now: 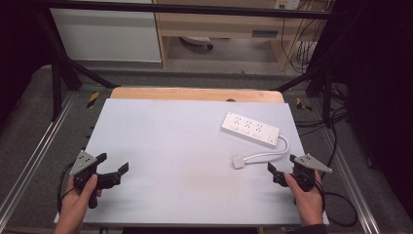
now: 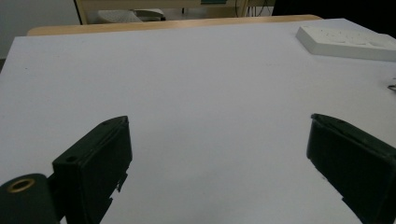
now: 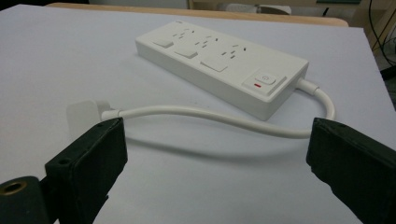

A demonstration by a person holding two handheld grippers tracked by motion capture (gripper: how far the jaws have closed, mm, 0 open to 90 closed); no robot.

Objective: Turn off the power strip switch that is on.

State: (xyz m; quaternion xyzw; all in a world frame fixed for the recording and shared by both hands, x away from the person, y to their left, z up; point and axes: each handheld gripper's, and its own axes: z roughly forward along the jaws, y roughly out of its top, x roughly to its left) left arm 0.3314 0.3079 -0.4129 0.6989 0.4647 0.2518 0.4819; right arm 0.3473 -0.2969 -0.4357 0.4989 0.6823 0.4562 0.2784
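Observation:
A white power strip (image 1: 251, 129) lies on the right half of the pale table sheet (image 1: 185, 161); its short white cable (image 1: 265, 155) loops round to a white plug (image 1: 238, 162). In the right gripper view the power strip (image 3: 219, 65) has a switch with a red mark, and the cable (image 3: 210, 116) and plug (image 3: 84, 114) lie just beyond the jaws. My right gripper (image 1: 282, 169) is open, near the front right edge, close to the plug. My left gripper (image 1: 113, 163) is open at the front left, with bare sheet between its jaws (image 2: 219, 154). The power strip (image 2: 345, 42) lies far off from it.
A wooden table edge (image 1: 195, 93) runs along the far side of the sheet. Metal frame rails (image 1: 34, 151) flank the table, and black cables (image 1: 336, 195) trail at the right. Beyond stand a white cabinet (image 1: 107, 34) and a wooden shelf unit (image 1: 219, 24).

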